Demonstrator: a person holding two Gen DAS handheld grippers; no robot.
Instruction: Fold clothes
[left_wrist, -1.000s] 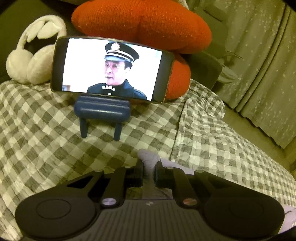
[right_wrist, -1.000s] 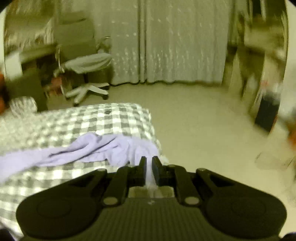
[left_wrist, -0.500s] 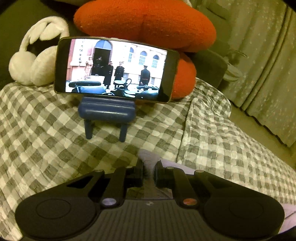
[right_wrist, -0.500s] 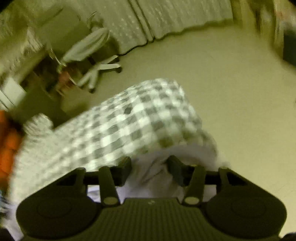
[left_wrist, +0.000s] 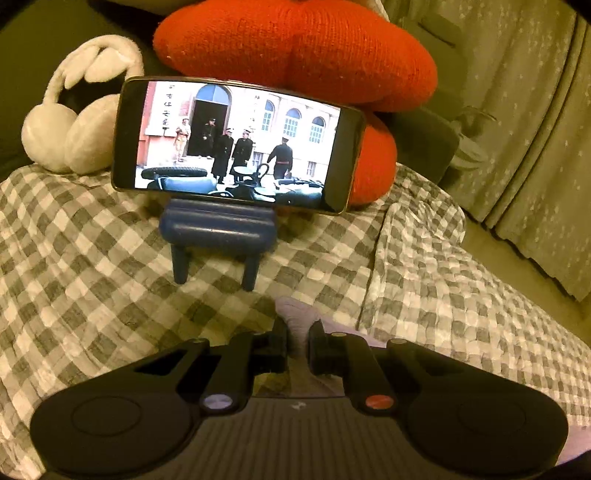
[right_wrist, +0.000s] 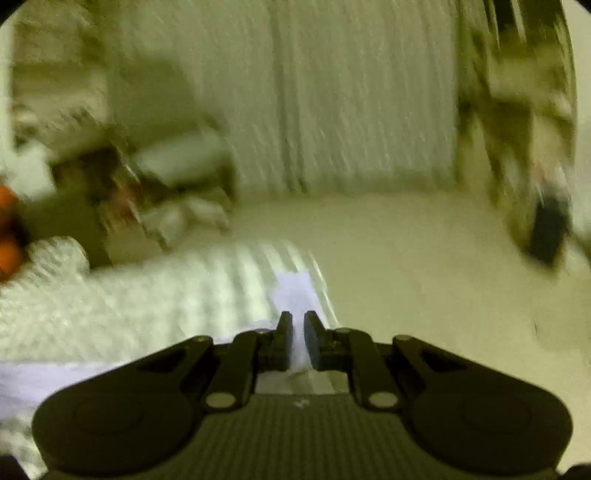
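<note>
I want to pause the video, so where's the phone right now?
In the left wrist view, the phone sits sideways on a blue stand on the checked bedspread, before the red cushion.

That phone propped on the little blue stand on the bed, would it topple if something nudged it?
Probably. The phone lies sideways, much wider than the blue stand, so it looks top-heavy. The stand's thin legs rest on a soft, wrinkled checked bedspread, likely unsteady footing. The red cushion behind might catch a backward fall.

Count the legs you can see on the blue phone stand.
2. One leg stands at the left and one leg at the right under the blue phone stand, both on the checkered bedspread. Any rear legs would be hidden behind it.
</note>
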